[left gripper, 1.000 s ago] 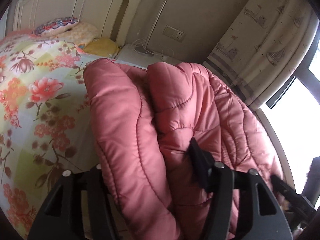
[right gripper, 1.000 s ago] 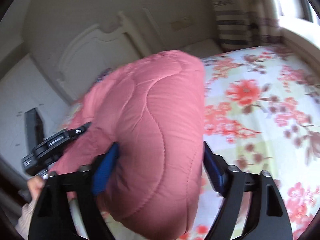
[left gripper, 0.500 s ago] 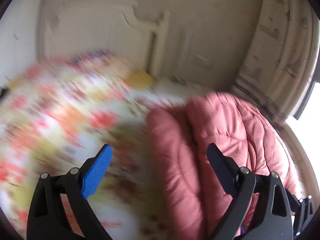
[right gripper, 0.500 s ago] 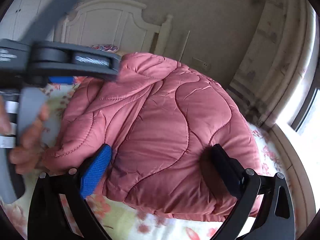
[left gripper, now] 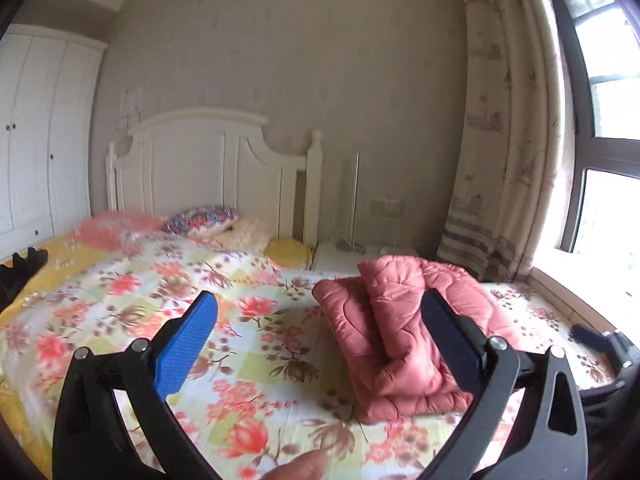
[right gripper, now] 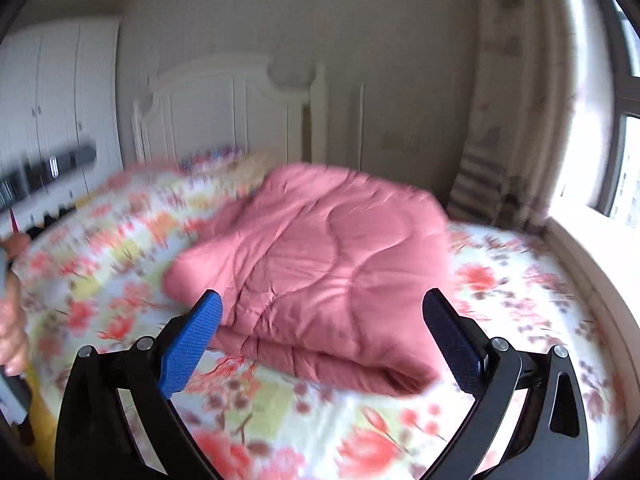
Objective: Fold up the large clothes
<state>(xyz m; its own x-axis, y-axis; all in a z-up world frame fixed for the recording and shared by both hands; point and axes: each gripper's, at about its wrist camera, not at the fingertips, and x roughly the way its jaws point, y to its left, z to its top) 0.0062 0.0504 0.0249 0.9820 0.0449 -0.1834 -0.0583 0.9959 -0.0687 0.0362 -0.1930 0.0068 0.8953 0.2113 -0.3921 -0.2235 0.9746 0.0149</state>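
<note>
A pink quilted jacket (left gripper: 400, 332) lies folded in a thick bundle on the floral bedspread (left gripper: 160, 304), near the bed's right side by the window. It also shows in the right wrist view (right gripper: 328, 268), straight ahead of the fingers. My left gripper (left gripper: 320, 344) is open and empty, drawn back from the bundle, which sits to its right. My right gripper (right gripper: 324, 340) is open and empty, just in front of the bundle's near edge. The right wrist view is blurred by motion.
A white headboard (left gripper: 208, 168) and pillows (left gripper: 200, 218) are at the far end. A white nightstand (left gripper: 352, 256) stands beside the bed, a curtain (left gripper: 504, 160) and window (left gripper: 608, 120) to the right, white wardrobes (left gripper: 36, 140) to the left. A dark item (left gripper: 20, 268) lies at the left bed edge.
Both grippers have let go of the pink jacket and pulled back from it. The jacket now rests folded on the bed.
</note>
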